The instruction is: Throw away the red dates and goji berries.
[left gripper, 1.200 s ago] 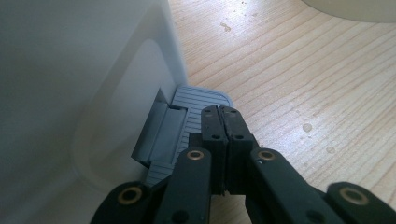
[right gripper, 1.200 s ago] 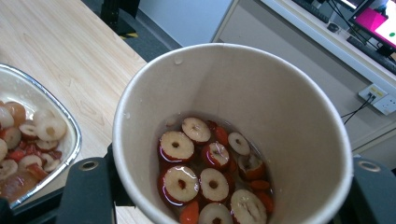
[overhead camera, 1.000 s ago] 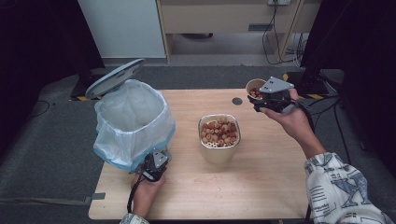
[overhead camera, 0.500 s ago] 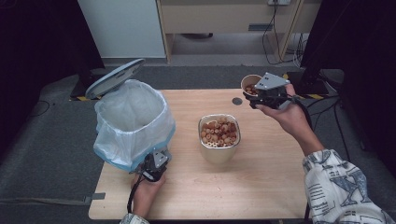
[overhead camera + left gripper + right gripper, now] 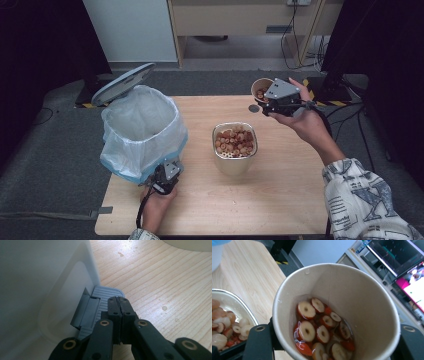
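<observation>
Left hand (image 5: 156,202): comes in from the 6 o'clock edge of the high view, forearm short and upright in frame, wrist low over the surface (image 5: 280,200), holding the left gripper (image 5: 165,177) pointed toward 12 o'clock at the foot of the bin.
Left gripper fingers (image 5: 119,305): pressed flat together with nothing between them, tips resting on the grey ribbed pedal (image 5: 106,293) at the bin's base.
Bin (image 5: 142,132): stands at 9 o'clock on the surface, lined with a pale bag, its grey lid (image 5: 122,82) tipped up and back toward 11 o'clock.
Metal tub (image 5: 234,145): sits near the middle of the surface, just right of the bin, heaped with pale and reddish slices.
Right hand (image 5: 302,122): reaches in from 4 o'clock, patterned sleeve (image 5: 357,200) at the lower right, forearm angled toward 11 o'clock, palm under the right gripper (image 5: 267,97), raised above the far edge of the surface.
Right gripper fingers (image 5: 259,340): closed on either side of the paper cup, gripping its wall.
Paper cup (image 5: 359,302): held off the surface at 1 o'clock, beyond the tub, tilted toward the camera in the right gripper view, with red-rimmed fruit slices (image 5: 307,330) lying in liquid at the bottom.
Dark disc (image 5: 254,108): lies on the surface just below the cup.
</observation>
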`<state>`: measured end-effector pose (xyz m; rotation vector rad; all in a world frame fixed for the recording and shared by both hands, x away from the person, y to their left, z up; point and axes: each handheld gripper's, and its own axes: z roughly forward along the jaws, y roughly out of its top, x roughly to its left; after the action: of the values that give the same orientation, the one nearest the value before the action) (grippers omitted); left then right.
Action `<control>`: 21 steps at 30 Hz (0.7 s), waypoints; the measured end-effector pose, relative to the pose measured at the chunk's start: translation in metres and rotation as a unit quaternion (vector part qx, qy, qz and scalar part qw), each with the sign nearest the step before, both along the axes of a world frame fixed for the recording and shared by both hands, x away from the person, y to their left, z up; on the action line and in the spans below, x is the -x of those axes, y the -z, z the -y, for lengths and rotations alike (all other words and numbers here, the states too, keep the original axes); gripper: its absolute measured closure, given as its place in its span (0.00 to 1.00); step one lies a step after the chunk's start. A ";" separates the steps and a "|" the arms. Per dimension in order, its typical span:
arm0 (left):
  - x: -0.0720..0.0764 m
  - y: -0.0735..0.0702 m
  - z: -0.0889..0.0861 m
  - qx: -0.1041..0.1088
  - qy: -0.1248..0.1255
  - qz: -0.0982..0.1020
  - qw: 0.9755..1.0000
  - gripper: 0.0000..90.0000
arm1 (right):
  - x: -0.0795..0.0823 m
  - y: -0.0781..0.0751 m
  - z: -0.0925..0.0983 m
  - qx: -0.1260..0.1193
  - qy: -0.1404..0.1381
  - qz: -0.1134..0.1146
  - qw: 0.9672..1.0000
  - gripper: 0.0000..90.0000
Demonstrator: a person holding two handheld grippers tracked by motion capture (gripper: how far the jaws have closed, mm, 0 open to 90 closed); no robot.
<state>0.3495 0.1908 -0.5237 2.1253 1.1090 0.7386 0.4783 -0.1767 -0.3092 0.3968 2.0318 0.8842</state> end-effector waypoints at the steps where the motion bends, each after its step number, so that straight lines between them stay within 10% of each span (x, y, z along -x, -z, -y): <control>1: 0.000 0.000 0.000 0.000 0.000 0.000 1.000 0.98 | 0.000 0.000 0.000 0.000 0.000 0.000 1.000 0.37; 21: 0.000 0.000 0.000 -0.002 0.000 0.000 1.000 0.98 | 0.002 -0.011 -0.020 0.047 -0.017 0.028 0.998 0.37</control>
<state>0.3495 0.1908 -0.5235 2.1271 1.1088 0.7418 0.4760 -0.1570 -0.2981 0.2834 2.0250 0.8070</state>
